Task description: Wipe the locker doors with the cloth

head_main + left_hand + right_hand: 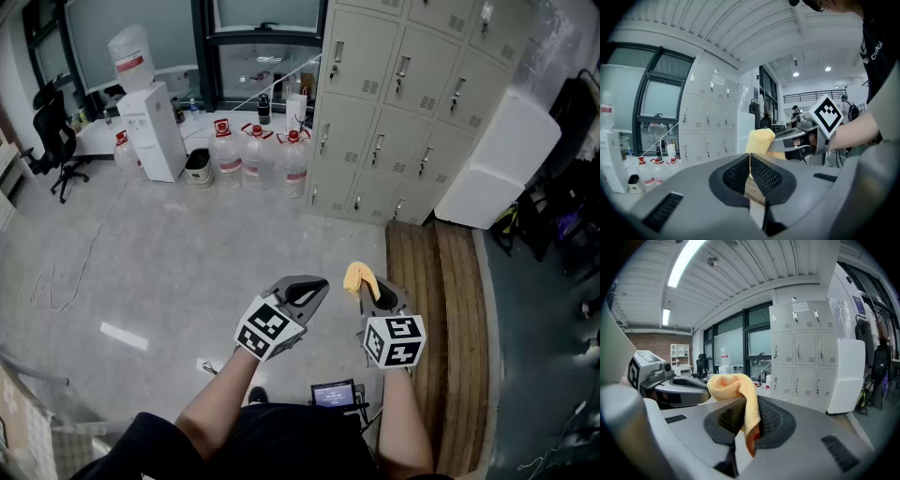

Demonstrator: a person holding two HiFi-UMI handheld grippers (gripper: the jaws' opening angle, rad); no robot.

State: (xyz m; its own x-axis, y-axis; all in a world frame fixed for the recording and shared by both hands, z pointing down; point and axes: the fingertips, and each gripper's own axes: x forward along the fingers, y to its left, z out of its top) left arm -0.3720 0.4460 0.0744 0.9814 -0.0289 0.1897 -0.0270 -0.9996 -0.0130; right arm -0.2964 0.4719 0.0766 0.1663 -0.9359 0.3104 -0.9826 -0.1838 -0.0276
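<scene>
1. Left gripper (750,172): I read its jaws as pressed together, with nothing between the pads. It is held low in front of the person's body, just beside the right gripper and on its left.
2. Right gripper (749,423): the jaws are clamped on the yellow cloth (733,387). Most of the cloth bunches up above the pads, and one fold hangs down through the slit between them.
3. Cloth position: it is held in the right gripper only, in the air and well apart from the lockers. The left gripper view shows it just past the left jaw tips, not touching them.
4. Locker doors (403,84): a bank of pale grey lockers stands ahead and to the right. Every door I can see is closed (each has a handle and a small vent slot).
5. Floor items – several water bottles (253,155) with red caps stand in a row just left of the lockers. A white water dispenser (155,131) with a bottle on top stands further left.
6. A black office chair (52,141) is at the far left edge.
7. A white slab-like unit (497,159) stands against the right end of the lockers.
8. A wooden platform (445,309) runs along the floor – the right gripper hovers beside its near left edge.
</scene>
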